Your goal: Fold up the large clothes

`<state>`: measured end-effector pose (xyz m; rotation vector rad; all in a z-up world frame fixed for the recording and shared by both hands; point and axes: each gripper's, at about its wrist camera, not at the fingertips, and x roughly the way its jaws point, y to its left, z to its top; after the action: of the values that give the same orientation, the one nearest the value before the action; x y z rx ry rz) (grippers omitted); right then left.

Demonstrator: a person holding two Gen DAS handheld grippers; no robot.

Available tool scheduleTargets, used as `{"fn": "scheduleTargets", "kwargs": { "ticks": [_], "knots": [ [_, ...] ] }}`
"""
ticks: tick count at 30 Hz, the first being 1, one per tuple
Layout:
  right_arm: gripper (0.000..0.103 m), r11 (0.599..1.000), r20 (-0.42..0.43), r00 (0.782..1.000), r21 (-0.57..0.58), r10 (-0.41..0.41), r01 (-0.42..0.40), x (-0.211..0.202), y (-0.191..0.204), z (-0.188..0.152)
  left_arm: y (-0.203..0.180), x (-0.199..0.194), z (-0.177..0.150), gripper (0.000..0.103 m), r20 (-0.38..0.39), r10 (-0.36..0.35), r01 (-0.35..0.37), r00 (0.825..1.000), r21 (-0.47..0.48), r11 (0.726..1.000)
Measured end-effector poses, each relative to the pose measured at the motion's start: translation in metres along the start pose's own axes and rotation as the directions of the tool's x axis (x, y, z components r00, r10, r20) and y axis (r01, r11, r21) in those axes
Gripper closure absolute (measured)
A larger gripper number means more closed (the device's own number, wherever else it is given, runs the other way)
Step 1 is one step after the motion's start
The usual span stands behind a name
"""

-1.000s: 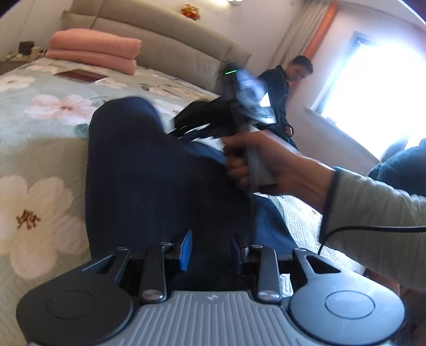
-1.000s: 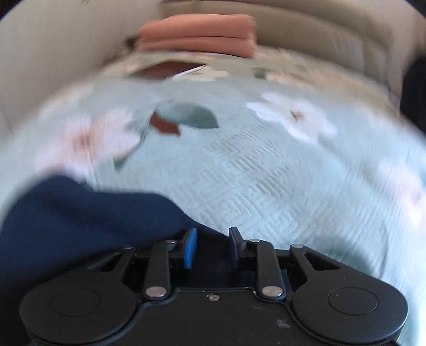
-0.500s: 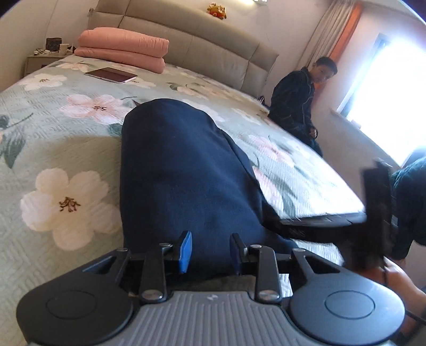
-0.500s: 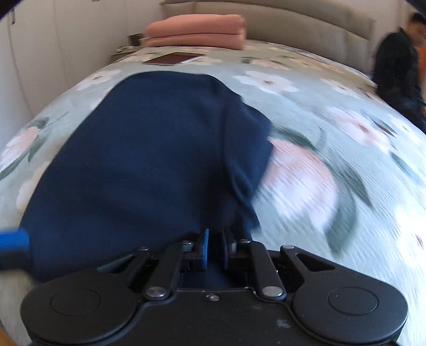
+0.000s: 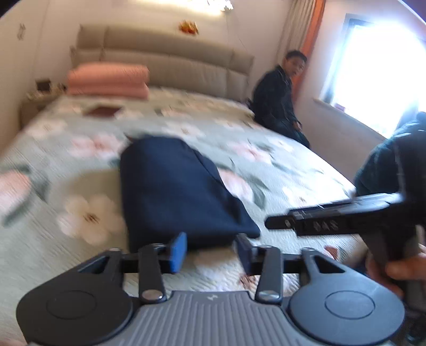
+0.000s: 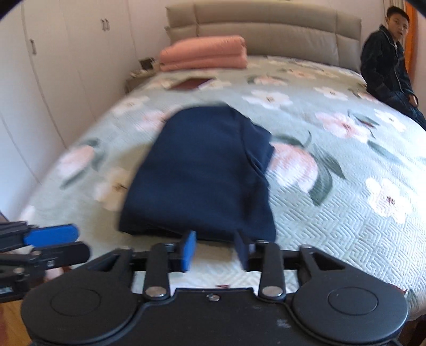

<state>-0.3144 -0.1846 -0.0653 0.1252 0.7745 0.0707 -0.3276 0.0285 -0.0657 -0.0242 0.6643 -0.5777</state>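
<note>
A dark navy garment (image 5: 173, 191) lies folded into a long narrow stack on the floral bedspread (image 5: 279, 170); it also shows in the right wrist view (image 6: 202, 175). My left gripper (image 5: 211, 251) is open and empty, just short of the garment's near edge. My right gripper (image 6: 215, 250) is open and empty, also just short of that edge. The right gripper shows from the side in the left wrist view (image 5: 332, 218), and the left gripper's blue fingertips (image 6: 50, 234) show at the left of the right wrist view.
Folded pink bedding (image 6: 205, 53) lies by the padded headboard (image 6: 266, 18). A dark red booklet (image 6: 190, 83) lies on the bedspread. A boy (image 6: 386, 56) sits at the bed's far right edge. White wardrobes (image 6: 53, 66) line the left wall. A bright window (image 5: 378, 61) is at right.
Both grippers have opened wider, let go of the garment and pulled back and up from it. The garment now lies folded and flat on the bed.
</note>
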Motion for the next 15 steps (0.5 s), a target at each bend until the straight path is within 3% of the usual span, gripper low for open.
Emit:
{"fn": "scheduleTargets", "kwargs": {
  "ticks": [2, 6, 8, 11, 15],
  "knots": [
    [0.033, 0.999, 0.044, 0.999, -0.039, 0.01, -0.008, -0.019, 0.018, 0.006, -0.003, -0.02, 0.011, 0.024, 0.044, 0.075, -0.075, 0.996, -0.005, 0.997],
    [0.022, 0.998, 0.139, 0.99, -0.054, -0.028, 0.036, -0.053, 0.043, 0.017, -0.01, -0.062, 0.027, 0.018, 0.138, 0.148, -0.148, 0.979, -0.011, 0.989],
    [0.006, 0.999, 0.15, 0.987, 0.023, -0.05, 0.048, -0.058, 0.047, 0.018, -0.014, -0.074, 0.031, 0.004, 0.167, 0.184, -0.182, 0.969, -0.022, 0.983],
    [0.005, 0.995, 0.125, 0.991, 0.094, -0.042, 0.03, -0.052, 0.051, 0.009, -0.018, -0.083, 0.033, 0.0, 0.176, 0.231, -0.227, 0.957, -0.038, 0.973],
    [0.004, 0.993, 0.095, 0.99, 0.075, -0.1, 0.093, -0.047, 0.059, -0.002, -0.02, -0.081, 0.027, 0.0, 0.132, 0.257, -0.255, 0.957, -0.033, 0.966]
  ]
}}
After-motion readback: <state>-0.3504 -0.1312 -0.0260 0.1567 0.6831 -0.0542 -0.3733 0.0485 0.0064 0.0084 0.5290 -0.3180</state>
